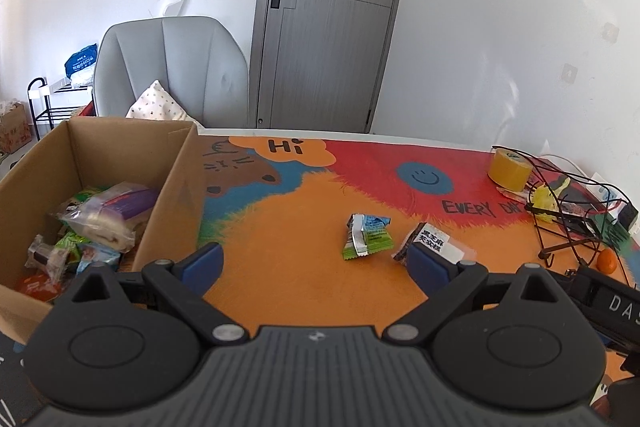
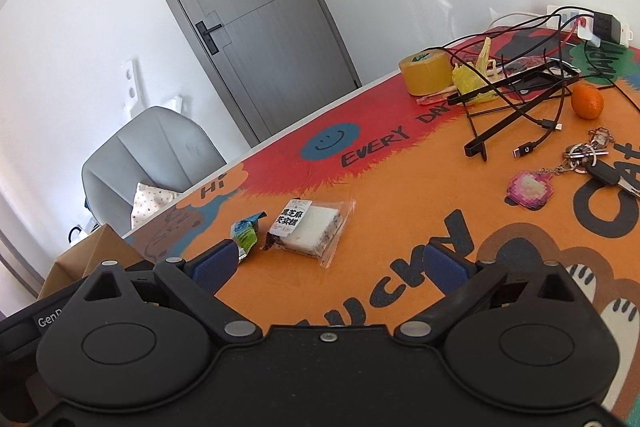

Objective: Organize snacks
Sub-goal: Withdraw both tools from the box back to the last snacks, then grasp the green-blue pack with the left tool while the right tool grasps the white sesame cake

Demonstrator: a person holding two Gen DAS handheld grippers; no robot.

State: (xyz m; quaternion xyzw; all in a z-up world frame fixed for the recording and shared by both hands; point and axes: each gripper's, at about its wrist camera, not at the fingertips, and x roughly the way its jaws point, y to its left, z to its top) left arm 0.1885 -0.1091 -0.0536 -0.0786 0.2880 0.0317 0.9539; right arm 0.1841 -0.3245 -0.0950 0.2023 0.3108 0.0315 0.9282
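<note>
A: What writing can you read?

B: The table mat says "Hi", "EVERY DAY", "Lucky" and "CAT". The clear cake packet carries a black label with Chinese characters I can't make out. The other gripper's body, seen at each view's edge, reads "DAS" and "GenR".

A: And the grippers?

B: The left gripper is spread wide, holding nothing, above the orange mat. The right gripper is equally wide and empty; its left fingertip sits just beside the green-and-blue wrapper.

A: Where are the snacks?

B: Those two lie side by side mid-table, the wrapper crumpled. More packets are piled in the cardboard box at the left.

A: Far right?

B: Yellow tape roll, an orange, keys.
</note>
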